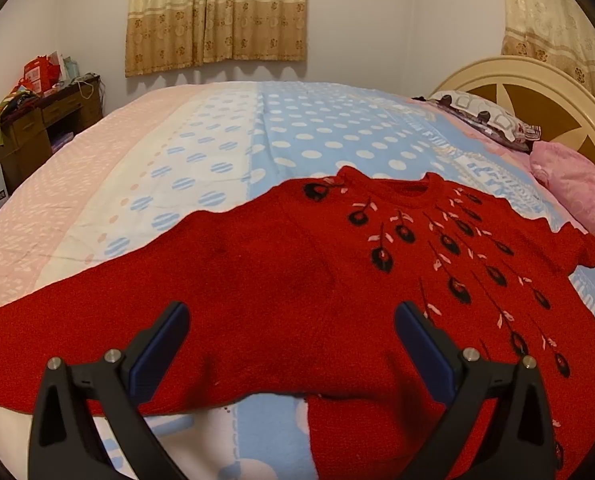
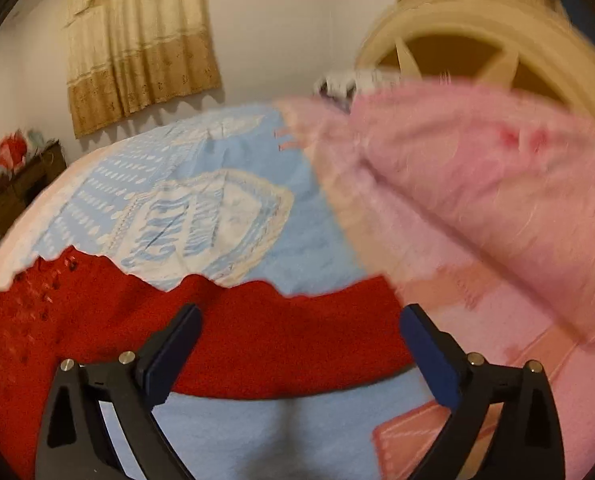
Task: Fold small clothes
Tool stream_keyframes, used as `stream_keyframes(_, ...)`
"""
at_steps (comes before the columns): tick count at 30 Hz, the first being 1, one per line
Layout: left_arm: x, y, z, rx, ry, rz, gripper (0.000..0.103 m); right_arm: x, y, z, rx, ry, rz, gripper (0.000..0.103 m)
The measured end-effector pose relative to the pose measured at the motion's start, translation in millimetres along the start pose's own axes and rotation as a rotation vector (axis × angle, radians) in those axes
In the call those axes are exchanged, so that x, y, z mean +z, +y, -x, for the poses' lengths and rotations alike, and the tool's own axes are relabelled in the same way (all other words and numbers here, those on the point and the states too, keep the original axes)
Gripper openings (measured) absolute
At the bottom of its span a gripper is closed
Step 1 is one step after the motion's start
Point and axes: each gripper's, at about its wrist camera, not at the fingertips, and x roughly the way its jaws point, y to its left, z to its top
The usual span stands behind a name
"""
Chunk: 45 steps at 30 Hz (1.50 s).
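Observation:
A red knitted sweater (image 1: 281, 292) with black and pink embroidered motifs lies spread flat on the bed, neckline (image 1: 393, 188) away from me. My left gripper (image 1: 291, 316) is open and empty, hovering over the sweater's lower body near the hem. In the right wrist view, which is motion-blurred, one red sleeve (image 2: 281, 336) stretches across the sheet. My right gripper (image 2: 299, 320) is open and empty above that sleeve, near its cuff end.
The bed has a blue, white and pink patterned sheet (image 1: 297, 128). A pink pillow (image 2: 497, 184) and a patterned pillow (image 1: 481, 116) lie by the cream headboard (image 1: 537, 92). A cluttered wooden desk (image 1: 37, 120) stands at the left wall.

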Motion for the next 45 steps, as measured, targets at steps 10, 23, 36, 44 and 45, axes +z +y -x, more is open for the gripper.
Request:
stream_keyframes(10, -2.0, -2.4, -1.7, -0.001, 0.005, -0.011, 0.103, -9.3, -42.6, -29.5, -0.076, 0.164, -0.192, 0.099)
stream_keyframes(23, -3.0, -5.0, -1.7, 0.004, 0.011, -0.032, 0.103, 0.0, -45.0, -42.5, 0.012, 0.176, -0.323, 0.076)
stream_keyframes(36, -2.5, -6.2, -1.4, 0.0, 0.01, -0.038, 0.103, 13.5, -24.2, -20.2, -0.023, 0.084, -0.277, 0.005)
stream_keyframes(44, -2.7, -7.7, -0.3, 0.0, 0.008, -0.042, 0.103, 43.1, 78.3, 9.5, 0.119, 0.015, -0.081, 0.005)
stream_keyframes(45, -2.9, -7.7, -0.2, -0.002, 0.009, -0.041, 0.103, 45.7, 95.5, 12.7, 0.145, 0.009, -0.052, 0.005)
